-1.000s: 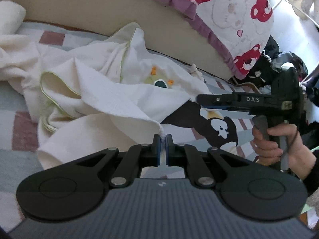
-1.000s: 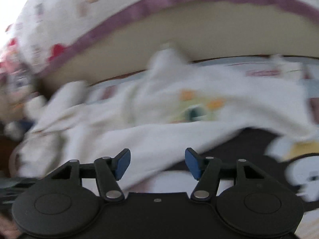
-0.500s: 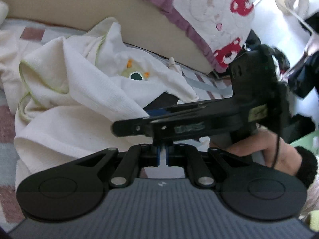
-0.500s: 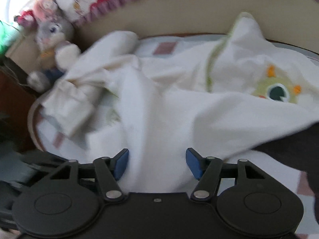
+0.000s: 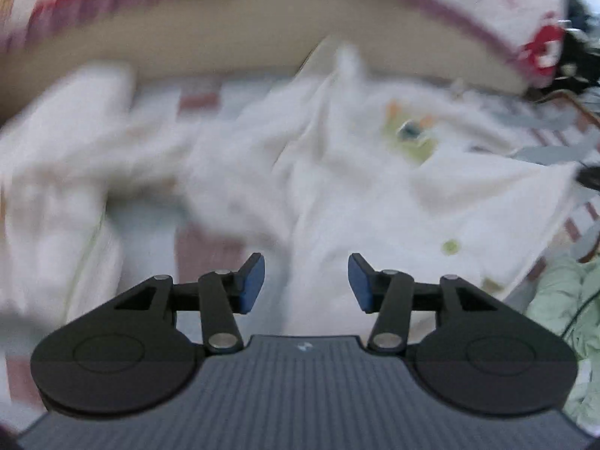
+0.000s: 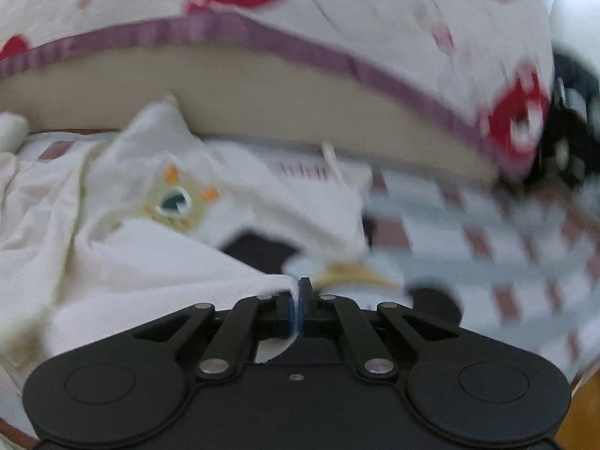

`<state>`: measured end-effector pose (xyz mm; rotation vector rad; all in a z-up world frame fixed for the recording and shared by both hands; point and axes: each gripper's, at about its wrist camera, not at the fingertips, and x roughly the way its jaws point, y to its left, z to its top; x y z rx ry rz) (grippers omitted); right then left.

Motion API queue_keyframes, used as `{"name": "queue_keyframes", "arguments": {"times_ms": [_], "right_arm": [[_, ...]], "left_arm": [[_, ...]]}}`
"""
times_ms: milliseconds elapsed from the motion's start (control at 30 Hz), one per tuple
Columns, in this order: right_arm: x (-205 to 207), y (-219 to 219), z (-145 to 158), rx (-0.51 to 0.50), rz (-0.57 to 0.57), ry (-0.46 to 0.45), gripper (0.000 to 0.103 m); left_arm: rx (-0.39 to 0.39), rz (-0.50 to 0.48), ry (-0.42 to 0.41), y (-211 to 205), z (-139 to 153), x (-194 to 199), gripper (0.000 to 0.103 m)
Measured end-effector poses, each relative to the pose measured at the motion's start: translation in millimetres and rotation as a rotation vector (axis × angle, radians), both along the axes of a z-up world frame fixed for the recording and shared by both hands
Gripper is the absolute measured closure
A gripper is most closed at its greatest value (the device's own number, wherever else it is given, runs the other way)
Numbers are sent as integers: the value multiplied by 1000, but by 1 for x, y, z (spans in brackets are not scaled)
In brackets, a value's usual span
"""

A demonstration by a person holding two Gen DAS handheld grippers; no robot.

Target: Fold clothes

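right wrist: one gripper, one garment.

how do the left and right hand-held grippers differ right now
The left hand-held gripper has its blue-padded jaws wide apart and holds nothing; the right hand-held gripper is shut on a corner of the white cotton garment with the green monster patch. Both are black and point at that garment.
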<state>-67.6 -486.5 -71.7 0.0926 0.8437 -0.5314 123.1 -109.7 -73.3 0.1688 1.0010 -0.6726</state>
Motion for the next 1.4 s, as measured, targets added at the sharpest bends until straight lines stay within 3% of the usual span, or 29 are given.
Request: {"name": "queue_keyframes", "arguments": {"times_ms": [67,333,400,600,667,733,967,1033,1100,1233,1400], "right_arm": [[-9,-11,-14,78,-44,6,101],[-8,-4,-53,128,-19,45,100],[-11,-1,-55,107,16,52,100],[-21,-3,-46,77,29,-9,100],[-23,1,-41,53,10,-32,100],[-26,6,-35,94,30,-79,100],[-48,18,-9,93,98,-208,100],[-57,22,5,65,140,-254,100],[-61,21,19,54,154,-279,100],[-66,17,40,77,125,-320,101],[-106,25,85,66,145,-430,101]], "left_arm": [[23,25,39,3,-8,2,55],[94,-26,4,-22,-23,-21,52],[108,-44,-6,-32,-29,-28,39],[150,-101,-36,-61,-45,-47,37],[157,-71,-61,-62,-49,-49,37],[164,-47,-86,-58,-50,-48,36],[164,4,-96,-48,-43,-35,36],[164,13,-115,-44,-36,-29,48],[171,24,-93,-42,-32,-23,101],[141,119,-156,-34,-4,-28,102],[126,210,-290,-23,41,-40,103]]}}
